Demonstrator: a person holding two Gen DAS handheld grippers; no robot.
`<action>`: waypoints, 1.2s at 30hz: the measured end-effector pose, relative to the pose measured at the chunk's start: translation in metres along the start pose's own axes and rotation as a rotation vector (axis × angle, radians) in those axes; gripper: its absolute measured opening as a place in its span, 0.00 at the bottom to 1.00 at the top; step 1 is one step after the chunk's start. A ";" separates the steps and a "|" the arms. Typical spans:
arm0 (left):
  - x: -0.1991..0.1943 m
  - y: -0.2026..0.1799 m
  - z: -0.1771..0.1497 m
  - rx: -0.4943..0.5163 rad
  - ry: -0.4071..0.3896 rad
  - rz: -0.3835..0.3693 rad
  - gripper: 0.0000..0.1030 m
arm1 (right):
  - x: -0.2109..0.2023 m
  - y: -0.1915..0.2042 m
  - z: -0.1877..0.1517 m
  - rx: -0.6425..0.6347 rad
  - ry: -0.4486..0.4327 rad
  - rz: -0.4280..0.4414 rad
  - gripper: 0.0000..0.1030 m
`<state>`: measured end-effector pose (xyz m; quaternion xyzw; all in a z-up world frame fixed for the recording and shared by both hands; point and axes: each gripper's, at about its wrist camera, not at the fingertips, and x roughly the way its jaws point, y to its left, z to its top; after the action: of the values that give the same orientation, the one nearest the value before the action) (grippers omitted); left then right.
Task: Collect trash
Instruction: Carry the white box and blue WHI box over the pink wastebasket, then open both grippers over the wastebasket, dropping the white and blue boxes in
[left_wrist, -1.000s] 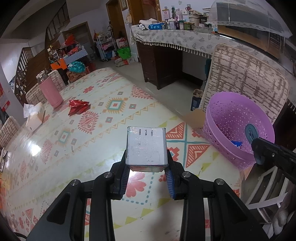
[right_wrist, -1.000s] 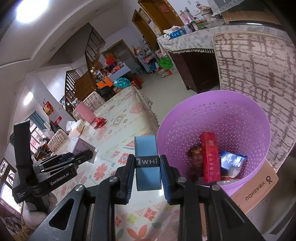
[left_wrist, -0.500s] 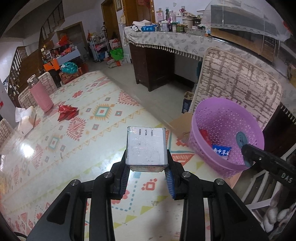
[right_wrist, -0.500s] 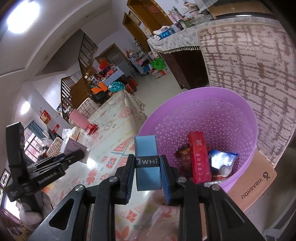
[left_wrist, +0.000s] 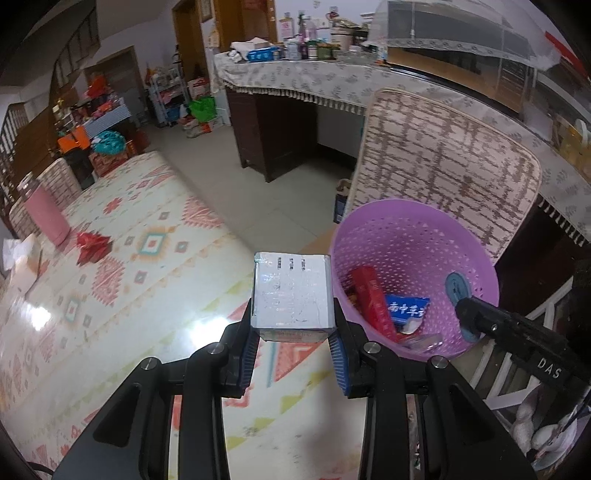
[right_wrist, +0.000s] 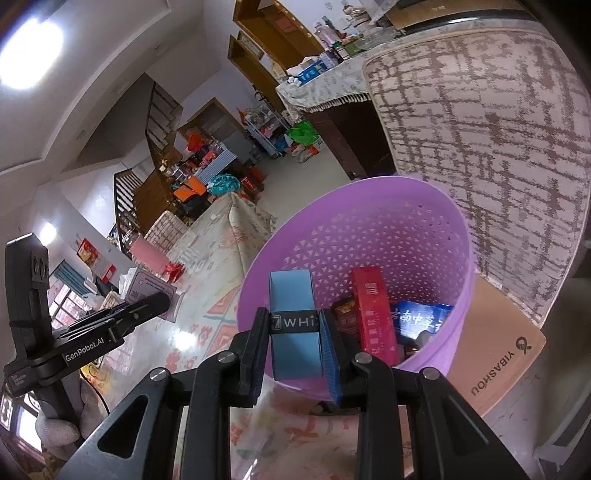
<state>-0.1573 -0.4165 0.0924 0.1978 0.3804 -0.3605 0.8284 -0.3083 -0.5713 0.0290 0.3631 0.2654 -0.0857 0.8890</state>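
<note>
Trash basket, frame right, has drawn closer; left gripper pinching white box, right gripper pinching blue box, drop imminent.

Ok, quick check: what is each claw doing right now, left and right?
Left claw: shut on the white box, beside the purple basket.
Right claw: shut on the light blue box, over the basket's near rim.

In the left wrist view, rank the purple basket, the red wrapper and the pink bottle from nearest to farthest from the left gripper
1. purple basket, just right of the left gripper.
2. red wrapper, far left on the table.
3. pink bottle, beyond the wrapper.
</note>
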 end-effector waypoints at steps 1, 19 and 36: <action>0.002 -0.004 0.002 0.006 0.000 -0.007 0.32 | -0.001 -0.002 0.001 0.004 -0.003 -0.003 0.29; 0.034 -0.062 0.040 0.088 -0.007 -0.089 0.32 | -0.019 -0.033 0.022 0.048 -0.058 -0.067 0.29; 0.046 -0.064 0.044 0.088 -0.033 -0.060 0.32 | -0.004 -0.033 0.028 0.033 -0.054 -0.088 0.29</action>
<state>-0.1628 -0.5057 0.0811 0.2168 0.3562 -0.4047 0.8138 -0.3114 -0.6148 0.0276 0.3635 0.2556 -0.1387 0.8850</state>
